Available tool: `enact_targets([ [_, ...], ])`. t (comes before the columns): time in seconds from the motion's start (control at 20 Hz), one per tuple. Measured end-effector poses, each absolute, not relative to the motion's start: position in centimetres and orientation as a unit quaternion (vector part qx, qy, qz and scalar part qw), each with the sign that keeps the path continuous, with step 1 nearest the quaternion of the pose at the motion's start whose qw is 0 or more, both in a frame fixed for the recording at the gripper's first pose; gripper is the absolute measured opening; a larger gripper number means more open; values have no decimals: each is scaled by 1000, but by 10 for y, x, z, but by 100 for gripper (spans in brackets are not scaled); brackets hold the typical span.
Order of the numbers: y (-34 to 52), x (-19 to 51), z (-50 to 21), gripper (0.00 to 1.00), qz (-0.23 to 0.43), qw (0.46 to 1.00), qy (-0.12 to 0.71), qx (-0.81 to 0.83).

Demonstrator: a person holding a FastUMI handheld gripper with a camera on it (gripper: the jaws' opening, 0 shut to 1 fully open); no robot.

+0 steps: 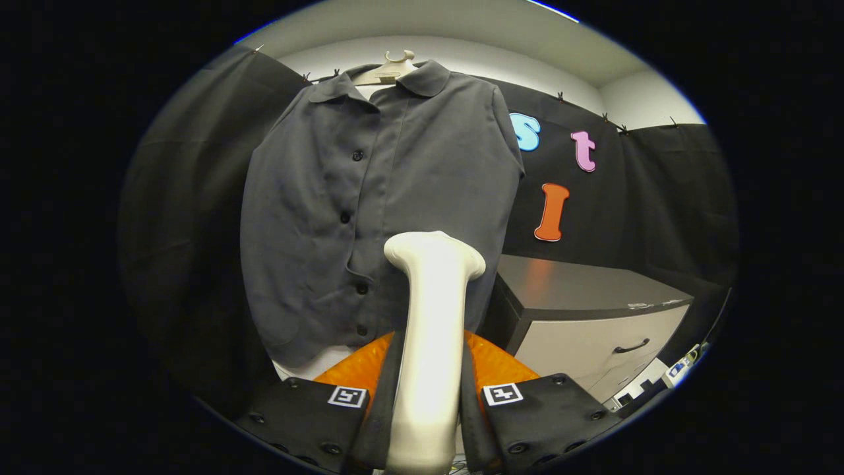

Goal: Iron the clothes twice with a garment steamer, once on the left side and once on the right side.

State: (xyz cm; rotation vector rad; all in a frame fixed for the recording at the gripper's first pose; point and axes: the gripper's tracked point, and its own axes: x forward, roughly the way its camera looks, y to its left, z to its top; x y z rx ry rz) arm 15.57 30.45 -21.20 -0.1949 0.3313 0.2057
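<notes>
A dark grey buttoned shirt (pixel 369 198) hangs on a pale hanger (pixel 389 69) against the booth wall, straight ahead of me. My gripper (pixel 428 396) is shut on the handle of a cream-white garment steamer (pixel 432 310), with both fingers pressed against its sides. The steamer rises upright between the fingers. Its head sits low in front of the shirt's right half, just right of the button row; whether it touches the cloth I cannot tell. The shirt's lower middle is hidden behind the steamer.
A grey cabinet (pixel 593 310) with a dark drawer handle stands right of the shirt, close to its hem. Black cloth walls close in on the left and right. Small items lie low at the far right (pixel 679 369).
</notes>
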Motion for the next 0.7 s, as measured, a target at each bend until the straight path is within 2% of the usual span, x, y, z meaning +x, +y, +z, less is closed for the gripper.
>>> enact_targets([
  [0.5,300,138,-251,49,105,966,224,-73],
  [0.7,301,134,-254,48,107,966,224,-79],
])
